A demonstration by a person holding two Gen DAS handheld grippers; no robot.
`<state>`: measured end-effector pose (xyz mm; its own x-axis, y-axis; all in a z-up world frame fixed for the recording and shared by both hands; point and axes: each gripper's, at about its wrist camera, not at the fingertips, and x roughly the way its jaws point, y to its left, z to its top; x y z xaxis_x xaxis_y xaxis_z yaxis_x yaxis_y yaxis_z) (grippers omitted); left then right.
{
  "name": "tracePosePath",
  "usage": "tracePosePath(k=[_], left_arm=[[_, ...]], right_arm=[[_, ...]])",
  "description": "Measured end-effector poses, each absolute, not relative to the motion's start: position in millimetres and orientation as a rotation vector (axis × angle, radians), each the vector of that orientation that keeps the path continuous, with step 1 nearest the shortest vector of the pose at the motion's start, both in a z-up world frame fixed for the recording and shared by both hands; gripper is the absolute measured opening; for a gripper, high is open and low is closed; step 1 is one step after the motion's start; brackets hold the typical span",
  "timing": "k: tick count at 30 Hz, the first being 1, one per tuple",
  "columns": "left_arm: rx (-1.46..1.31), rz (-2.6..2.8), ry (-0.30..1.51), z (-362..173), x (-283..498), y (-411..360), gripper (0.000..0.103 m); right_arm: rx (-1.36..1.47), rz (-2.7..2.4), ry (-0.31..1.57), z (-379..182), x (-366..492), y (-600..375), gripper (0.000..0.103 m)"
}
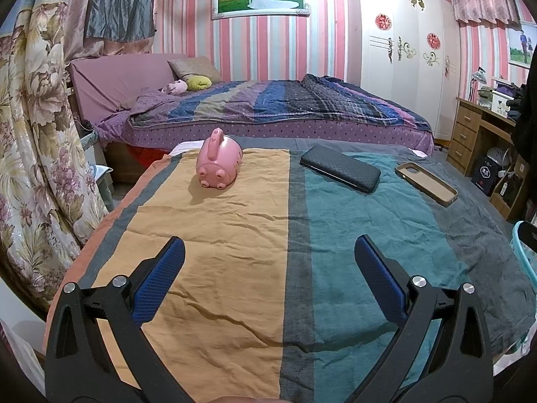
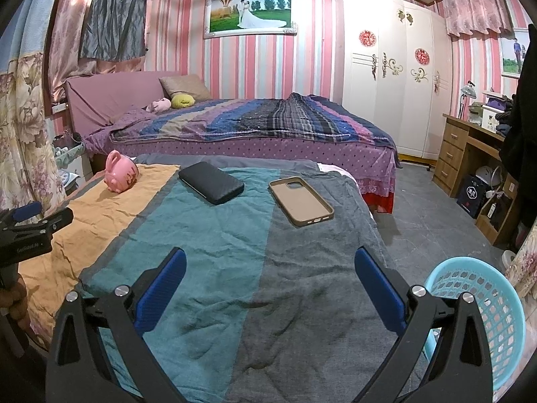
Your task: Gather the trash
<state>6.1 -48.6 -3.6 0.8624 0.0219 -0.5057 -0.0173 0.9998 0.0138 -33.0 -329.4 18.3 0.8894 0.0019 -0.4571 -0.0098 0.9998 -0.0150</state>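
Note:
A pink pig-shaped toy point(image 1: 220, 158) point(image 2: 120, 172) lies on the orange stripe of the cloth-covered table point(image 1: 235, 268). A black textured case point(image 1: 340, 167) point(image 2: 210, 178) rests on the teal stripe. To its right lies a tan phone case point(image 1: 426, 183) point(image 2: 301, 200), hollow side up, on the grey stripe. A light blue plastic basket point(image 2: 483, 315) stands on the floor beside the table's right edge. My left gripper point(image 1: 268, 252) hovers open over the near cloth, nothing between its blue pads. My right gripper point(image 2: 270, 262) is open too, above the grey stripe.
A purple bed point(image 2: 255, 127) lies beyond the table. A white wardrobe point(image 2: 392, 77) stands at the back right, a wooden desk point(image 2: 470, 154) along the right wall. Floral curtains point(image 1: 37, 134) hang close on the left. Grey floor point(image 2: 429, 215) shows right of the table.

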Motion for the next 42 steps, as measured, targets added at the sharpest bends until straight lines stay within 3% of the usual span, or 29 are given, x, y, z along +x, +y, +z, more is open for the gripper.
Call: tracePosePath(k=[42], left_arm=[[0.003, 0.022, 0.53, -4.8, 5.9, -49.0, 0.098]], right_arm=[[-0.018, 0.004, 0.475, 16.3, -31.4, -329.0, 0.098]])
